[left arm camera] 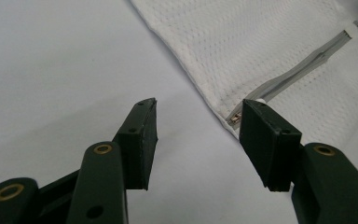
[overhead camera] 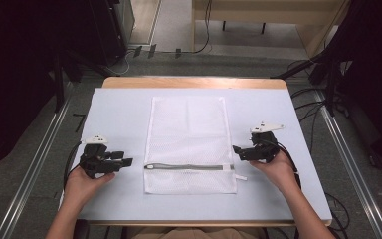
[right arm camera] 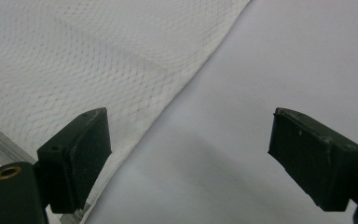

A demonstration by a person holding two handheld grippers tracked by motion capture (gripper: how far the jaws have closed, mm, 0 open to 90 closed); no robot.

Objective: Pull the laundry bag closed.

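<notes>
High view: I've got the white mesh laundry bag lying flat mid-table on the pale table cover, long axis running 12 to 6. The grey zipper crosses it from 9 to 3 near the 6 o'clock end, with a small white tab sticking out of the bag's edge at about 4 o'clock. My left gripper sits at the bag's 9 o'clock, close beside the zipper's end but not touching. My right gripper sits at 3 o'clock, just off the bag's side edge. Bare wood of the table shows at 12.

Left gripper view adds what the high view can't resolve: the zipper's metal pull parked at the bag's corner, just beside the tip of one jaw, and the stitched hem along the mesh bag. Left gripper jaws stand moderately apart, nothing between them but table cover.

Right gripper view gives the weave: fine honeycomb mesh, a faint crease line across it, and the edge running diagonally past one jaw. A strip of zipper tape shows at 8 o'clock. Right gripper jaws wide apart, holding nothing; one jaw hangs over the mesh edge, the other over bare cover.

Bag looks clean, flat, zipped closed along what I can see.
</notes>
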